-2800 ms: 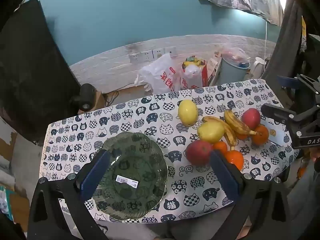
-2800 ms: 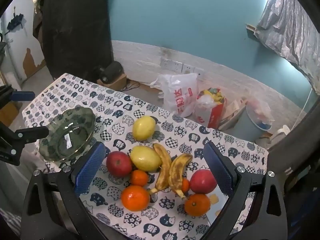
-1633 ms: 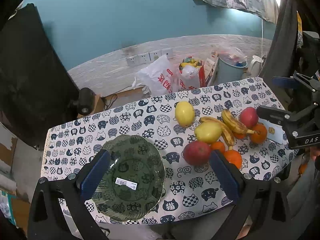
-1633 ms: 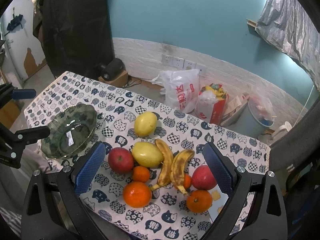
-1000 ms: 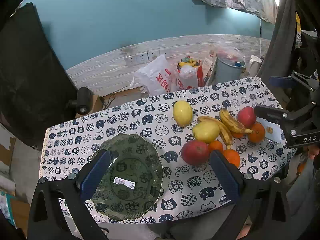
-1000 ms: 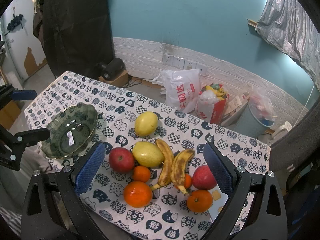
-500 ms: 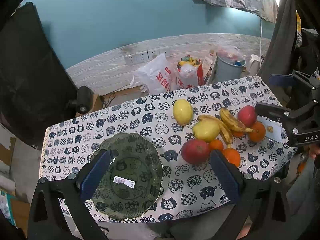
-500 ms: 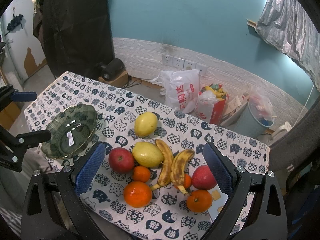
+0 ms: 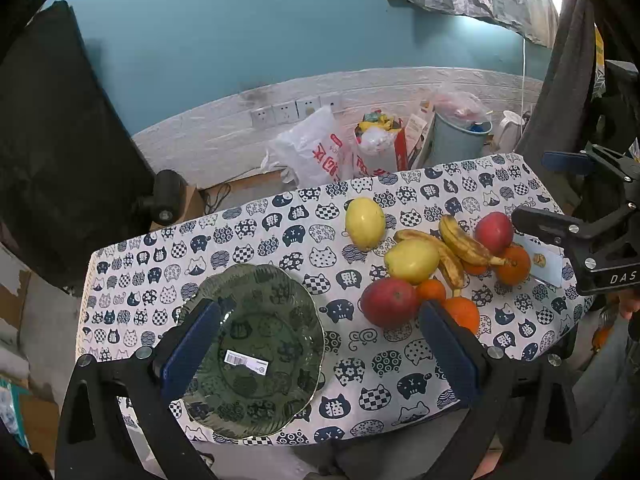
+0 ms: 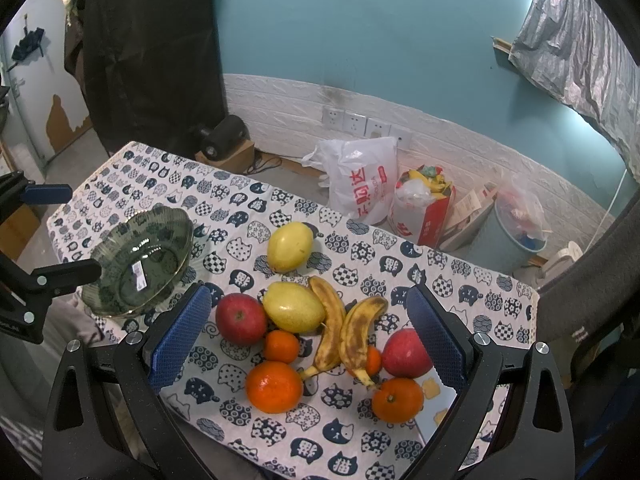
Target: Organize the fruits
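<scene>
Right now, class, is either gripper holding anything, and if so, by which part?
Nothing is held. The left gripper and right gripper are both open above the table, empty.

Both my wrist feeds are evenly lit and sharp at centre, with a blown-out bright source at the upper right edge of each view, beside the grey sheet (image 10: pixel 580 52). I note strong fisheye bowing of the white wall panelling (image 9: pixel 400 80) and black vignetting in every corner. Ahead of the left tool, the green glass bowl (image 9: pixel 280 292) shows mild glare; shadows under the fruit are soft.
</scene>
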`<state>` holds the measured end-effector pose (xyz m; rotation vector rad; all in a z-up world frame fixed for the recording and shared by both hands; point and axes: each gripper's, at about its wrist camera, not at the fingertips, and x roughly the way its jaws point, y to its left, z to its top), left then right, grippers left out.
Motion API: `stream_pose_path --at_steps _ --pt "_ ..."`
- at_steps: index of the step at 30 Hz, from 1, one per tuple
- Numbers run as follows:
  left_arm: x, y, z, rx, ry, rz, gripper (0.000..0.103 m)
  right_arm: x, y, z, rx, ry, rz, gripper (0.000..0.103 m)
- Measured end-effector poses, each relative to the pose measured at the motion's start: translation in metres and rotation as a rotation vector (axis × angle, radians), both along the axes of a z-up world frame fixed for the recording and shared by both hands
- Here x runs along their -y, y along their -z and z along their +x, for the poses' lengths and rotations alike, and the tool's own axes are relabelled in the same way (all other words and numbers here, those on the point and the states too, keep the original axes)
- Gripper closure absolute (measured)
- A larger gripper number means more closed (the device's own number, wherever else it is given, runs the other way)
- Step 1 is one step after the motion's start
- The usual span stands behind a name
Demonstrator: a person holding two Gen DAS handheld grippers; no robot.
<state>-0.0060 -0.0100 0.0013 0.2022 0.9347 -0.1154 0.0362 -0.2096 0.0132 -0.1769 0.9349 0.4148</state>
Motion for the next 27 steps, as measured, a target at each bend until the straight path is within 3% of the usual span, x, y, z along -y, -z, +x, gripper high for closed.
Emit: stream_pose_path --at_steps 27 --pt "0.0026 0.0075 -0.0016 -0.017 -0.009 -0.021 0.002 0.0045 0.0 -0.0017 -0.005 0.003 -0.01 0.006"
